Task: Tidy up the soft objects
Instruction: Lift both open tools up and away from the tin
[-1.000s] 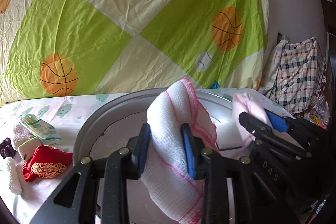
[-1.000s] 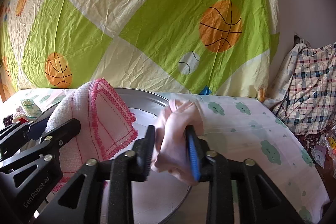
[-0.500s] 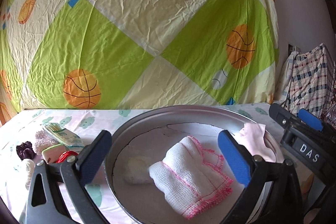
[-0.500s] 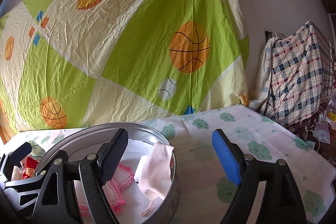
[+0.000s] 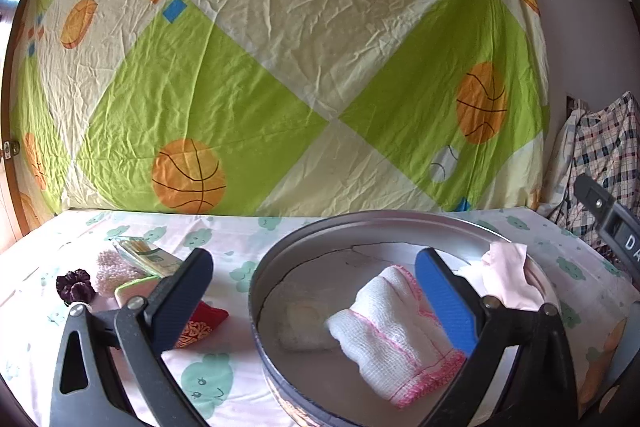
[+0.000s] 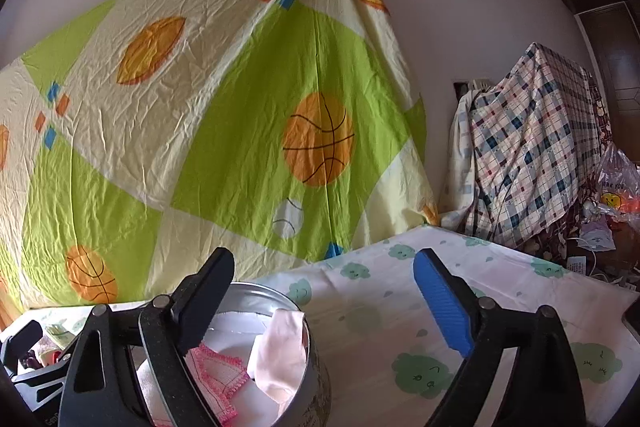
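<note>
A round metal tin (image 5: 280,259) stands on the table; it also shows in the right wrist view (image 6: 316,383). Inside it lies a white cloth with pink stitching (image 5: 392,331), seen too in the right wrist view (image 6: 216,371). A pale pink cloth (image 5: 508,279) hangs over the tin's right rim, also in the right wrist view (image 6: 280,351). A small whitish pad (image 5: 300,323) lies on the tin's floor. My left gripper (image 5: 316,291) is open and empty above the tin's near left. My right gripper (image 6: 324,299) is open and empty to the right of the tin.
Left of the tin lie a red embroidered pouch (image 5: 200,327), a dark purple scrunchie (image 5: 76,285), a fluffy pink item (image 5: 112,269), a tissue pack (image 5: 148,257) and a green-edged sponge (image 5: 134,293). A basketball-print sheet (image 5: 280,75) hangs behind. A plaid-covered pile (image 6: 532,155) stands at the right.
Both grippers opened and let go: the white cloth dropped into the tin, the pink cloth onto its rim. Both grippers have since pulled up and back from the tin.
</note>
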A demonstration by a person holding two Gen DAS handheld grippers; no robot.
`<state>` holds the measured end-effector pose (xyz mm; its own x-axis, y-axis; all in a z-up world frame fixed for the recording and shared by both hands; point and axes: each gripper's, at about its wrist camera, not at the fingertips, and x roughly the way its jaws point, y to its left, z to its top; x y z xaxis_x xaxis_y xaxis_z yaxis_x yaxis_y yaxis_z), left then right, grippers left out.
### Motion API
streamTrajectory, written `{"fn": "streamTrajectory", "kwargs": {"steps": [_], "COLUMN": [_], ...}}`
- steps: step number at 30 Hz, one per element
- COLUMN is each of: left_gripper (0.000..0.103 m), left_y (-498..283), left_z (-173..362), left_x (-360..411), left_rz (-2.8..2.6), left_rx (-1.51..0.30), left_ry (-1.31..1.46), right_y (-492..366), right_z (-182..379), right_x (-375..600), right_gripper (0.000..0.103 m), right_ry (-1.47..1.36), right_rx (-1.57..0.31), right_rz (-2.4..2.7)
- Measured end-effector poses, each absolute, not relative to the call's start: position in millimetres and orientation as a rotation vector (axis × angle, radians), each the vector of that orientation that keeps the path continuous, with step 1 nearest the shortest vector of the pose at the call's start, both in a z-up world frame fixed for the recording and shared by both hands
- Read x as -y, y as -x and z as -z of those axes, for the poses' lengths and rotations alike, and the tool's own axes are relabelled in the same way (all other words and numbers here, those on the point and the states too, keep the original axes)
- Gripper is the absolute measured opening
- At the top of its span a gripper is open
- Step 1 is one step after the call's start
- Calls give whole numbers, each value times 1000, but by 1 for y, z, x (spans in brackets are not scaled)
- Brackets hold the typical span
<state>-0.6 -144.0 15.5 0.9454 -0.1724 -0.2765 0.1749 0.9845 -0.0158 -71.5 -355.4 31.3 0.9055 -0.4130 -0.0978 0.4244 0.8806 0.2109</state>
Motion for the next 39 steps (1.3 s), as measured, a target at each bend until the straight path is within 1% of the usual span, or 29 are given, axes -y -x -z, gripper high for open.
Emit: {"fn": "streamTrajectory", "kwargs": {"steps": [11,22,39], "left_gripper": [103,103,103], "left_y": [4,8,8], "left_z": [-13,-14,-12], "left_x": [125,125,104], "left_rz": [135,152,150], "left_rx": [-285,-282,-306], "left_ry": [13,-1,38], "right_y": [74,80,89], "right_z": [-33,-31,-31], "right_x": [330,334,308], "right_gripper": [94,94,94], "right_ry": [-135,-185,-173], "right_rx": [-26,-26,-26], "right_rz": [432,496,491]}}
